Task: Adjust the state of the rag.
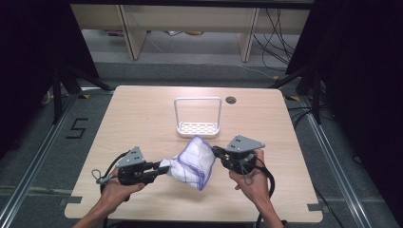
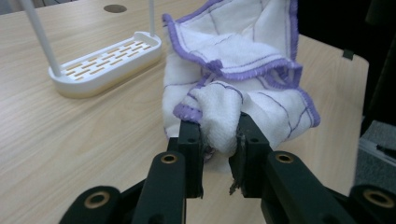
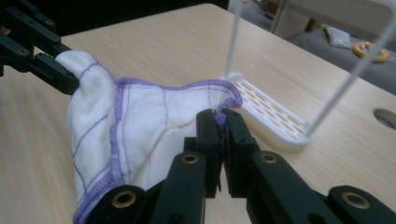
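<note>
White dishcloth (image 1: 194, 161), purple-edged, crumpled, held just in front of white rack (image 1: 197, 128).
Left gripper (image 1: 162, 170) clamps one bunched corner; right gripper (image 1: 215, 151) pinches the hem.

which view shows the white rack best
The high view: the whole white rack shows, arch handle and slotted base, standing behind the cloth. The left gripper view shows its base and the lower uprights; the right gripper view shows one end of the base and thin uprights.

a light wood table (image 1: 138, 114) with rounded corners has a round cable hole (image 1: 231, 100) at about 1 o'clock. a white slotted rack (image 1: 198, 127) stands near the centre, toward 12 o'clock.
</note>
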Motion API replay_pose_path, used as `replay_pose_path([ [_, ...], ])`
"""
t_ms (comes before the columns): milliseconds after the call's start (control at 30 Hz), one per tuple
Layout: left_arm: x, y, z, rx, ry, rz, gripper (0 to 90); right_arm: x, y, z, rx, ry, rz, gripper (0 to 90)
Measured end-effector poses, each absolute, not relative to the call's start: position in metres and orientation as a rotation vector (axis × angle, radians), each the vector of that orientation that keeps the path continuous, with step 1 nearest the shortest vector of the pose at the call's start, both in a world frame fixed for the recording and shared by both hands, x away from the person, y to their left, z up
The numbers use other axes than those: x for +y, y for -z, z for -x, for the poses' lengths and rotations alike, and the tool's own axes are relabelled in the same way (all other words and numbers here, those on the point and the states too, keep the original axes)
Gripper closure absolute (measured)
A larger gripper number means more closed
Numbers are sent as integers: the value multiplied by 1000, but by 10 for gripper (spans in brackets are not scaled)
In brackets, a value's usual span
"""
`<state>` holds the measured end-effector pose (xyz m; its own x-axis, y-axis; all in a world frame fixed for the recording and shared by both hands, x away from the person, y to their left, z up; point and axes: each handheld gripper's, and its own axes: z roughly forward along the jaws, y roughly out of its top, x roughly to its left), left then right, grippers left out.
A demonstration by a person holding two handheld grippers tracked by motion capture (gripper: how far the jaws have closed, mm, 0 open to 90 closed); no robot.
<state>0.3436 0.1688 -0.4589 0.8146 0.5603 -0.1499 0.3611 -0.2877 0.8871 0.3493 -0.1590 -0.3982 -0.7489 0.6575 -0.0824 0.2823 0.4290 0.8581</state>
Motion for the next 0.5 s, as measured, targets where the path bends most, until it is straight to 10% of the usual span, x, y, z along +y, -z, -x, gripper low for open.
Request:
replay_pose_path([
  [367, 145, 504, -351, 715, -69, -2079, 708, -200, 455, -352, 2351, -1088, -979, 869],
  [500, 153, 497, -349, 799, -22, -2058, 496, -203, 464, -351, 2375, -1055, -991, 867],
])
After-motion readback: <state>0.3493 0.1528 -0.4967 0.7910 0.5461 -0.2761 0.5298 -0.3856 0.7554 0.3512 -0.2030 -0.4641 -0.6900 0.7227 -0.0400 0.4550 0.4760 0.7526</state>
